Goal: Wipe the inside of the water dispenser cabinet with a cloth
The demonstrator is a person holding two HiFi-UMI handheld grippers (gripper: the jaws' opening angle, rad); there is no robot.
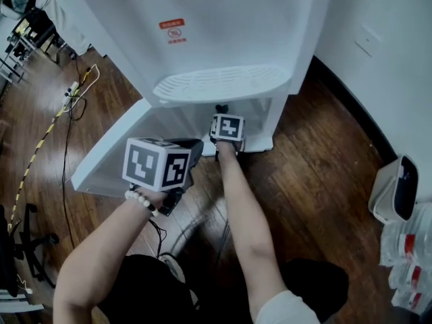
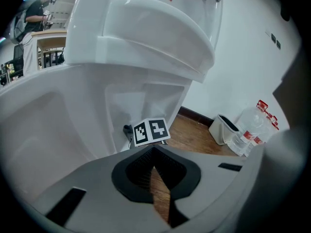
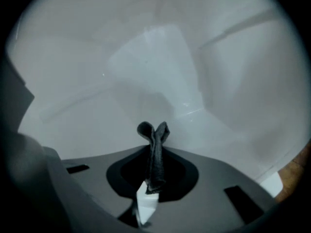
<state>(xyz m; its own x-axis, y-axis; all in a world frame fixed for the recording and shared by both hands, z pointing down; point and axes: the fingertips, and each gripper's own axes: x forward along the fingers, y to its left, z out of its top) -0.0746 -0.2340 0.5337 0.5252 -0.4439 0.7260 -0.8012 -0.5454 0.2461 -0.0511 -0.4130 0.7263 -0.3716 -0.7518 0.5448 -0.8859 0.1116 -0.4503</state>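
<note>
Dark, soft cloth (image 3: 155, 149) is pinched between the closed jaws of the right gripper (image 3: 153, 174). A limp fold projects ahead of them toward the white cabinet wall (image 3: 160, 67). Judged light and pliable; best gripped at a bunched fold. Left gripper (image 2: 154, 171) jaws are almost together and empty.

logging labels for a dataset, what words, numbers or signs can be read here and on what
No text is legible enough to quote.
Red label on the water dispenser: too small to read.
Round red sign below it: looks like a prohibition symbol, and the red line under it is unreadable.
Red labels on the bottles: blurred, unreadable.
Marker cubes: black-and-white squares, no words.
On the cloth: no print shows.
</note>
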